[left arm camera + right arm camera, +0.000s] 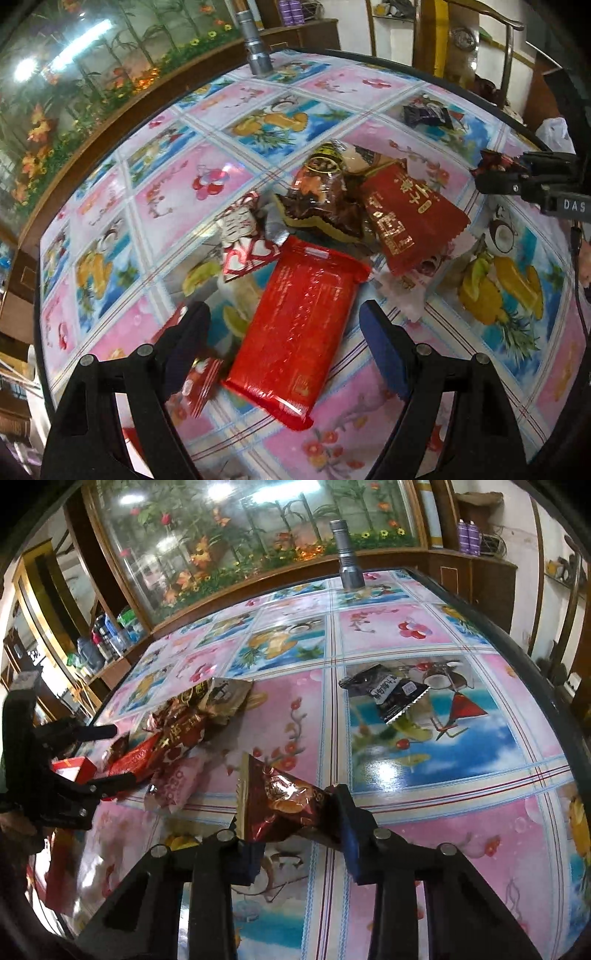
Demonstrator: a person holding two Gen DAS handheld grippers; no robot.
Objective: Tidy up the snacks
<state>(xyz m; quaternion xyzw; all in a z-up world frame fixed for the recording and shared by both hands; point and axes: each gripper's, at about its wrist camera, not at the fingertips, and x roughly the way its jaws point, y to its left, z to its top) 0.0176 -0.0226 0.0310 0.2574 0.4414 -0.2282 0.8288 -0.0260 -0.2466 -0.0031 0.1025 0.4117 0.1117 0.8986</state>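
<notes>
A pile of snack packets lies on the table. In the left wrist view a large red packet (299, 332) lies between the fingers of my open left gripper (284, 332), which is not closed on it. Behind it lie a red packet with gold characters (410, 218), a brown packet (325, 188) and a heart-patterned wrapper (247, 251). My right gripper (295, 827) is shut on a dark red triangular snack packet (277, 801) and holds it above the table; it also shows in the left wrist view (495, 162). A black packet (388, 694) lies apart.
The table (443, 782) has a glossy fruit-and-flower cloth. A grey metal flashlight (347, 557) stands at the far edge. A pink packet (177, 782) lies beside the pile. A flower-painted glass cabinet stands behind the table.
</notes>
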